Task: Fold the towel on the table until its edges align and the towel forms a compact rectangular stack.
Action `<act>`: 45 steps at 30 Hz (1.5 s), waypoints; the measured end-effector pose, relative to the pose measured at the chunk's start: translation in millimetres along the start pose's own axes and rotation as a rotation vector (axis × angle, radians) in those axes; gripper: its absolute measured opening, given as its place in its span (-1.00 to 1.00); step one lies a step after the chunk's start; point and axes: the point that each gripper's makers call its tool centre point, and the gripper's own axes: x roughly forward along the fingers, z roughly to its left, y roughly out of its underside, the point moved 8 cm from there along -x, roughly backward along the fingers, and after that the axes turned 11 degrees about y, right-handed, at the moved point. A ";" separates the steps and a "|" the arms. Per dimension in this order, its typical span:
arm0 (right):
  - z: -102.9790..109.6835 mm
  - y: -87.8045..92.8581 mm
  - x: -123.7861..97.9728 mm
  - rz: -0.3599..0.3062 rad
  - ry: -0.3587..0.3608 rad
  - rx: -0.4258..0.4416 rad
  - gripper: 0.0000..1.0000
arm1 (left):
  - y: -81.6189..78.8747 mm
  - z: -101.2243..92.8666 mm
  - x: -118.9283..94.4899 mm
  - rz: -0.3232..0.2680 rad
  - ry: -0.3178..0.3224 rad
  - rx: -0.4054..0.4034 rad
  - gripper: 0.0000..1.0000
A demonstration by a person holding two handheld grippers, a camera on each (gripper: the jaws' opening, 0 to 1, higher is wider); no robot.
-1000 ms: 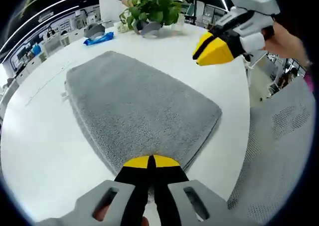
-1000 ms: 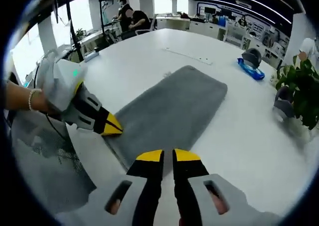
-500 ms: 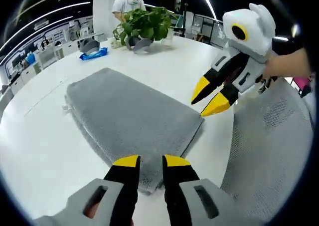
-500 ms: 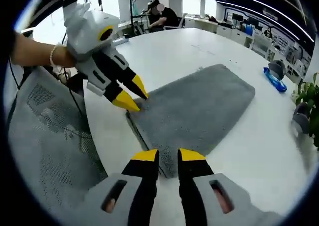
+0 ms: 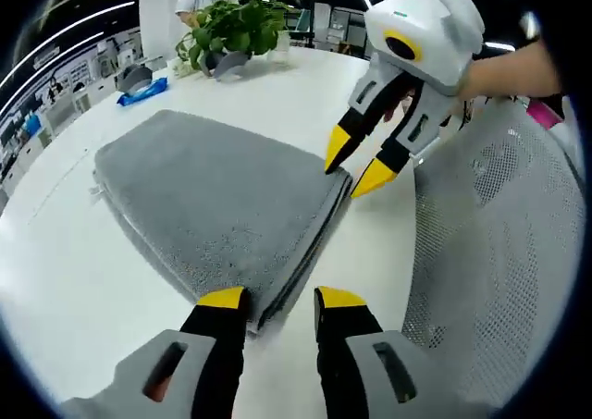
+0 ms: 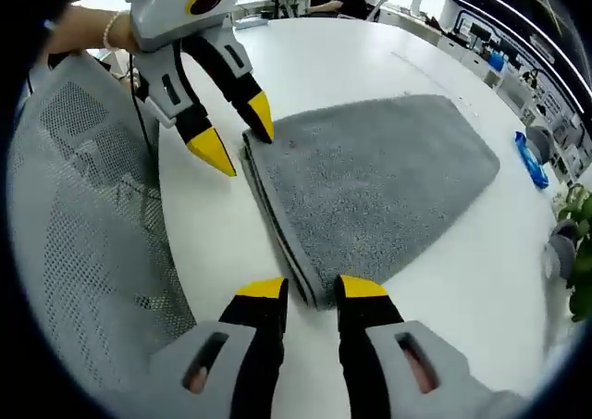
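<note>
Jaws of the left gripper (image 5: 275,299) stand apart astride one near corner of one folded grey towel (image 5: 213,202) (layered edges showing); the right gripper (image 6: 310,288) is likewise parted at the other corner. The towel lies on the white table (image 5: 55,252), beside a mesh chair (image 5: 499,243). Farther off: one blue packet (image 5: 141,91), one potted plant (image 5: 231,30).
</note>
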 end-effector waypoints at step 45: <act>0.8 -0.1 7.3 -0.027 0.136 -0.035 -0.89 | 1.6 -4.4 3.5 0.027 -0.197 0.131 -0.82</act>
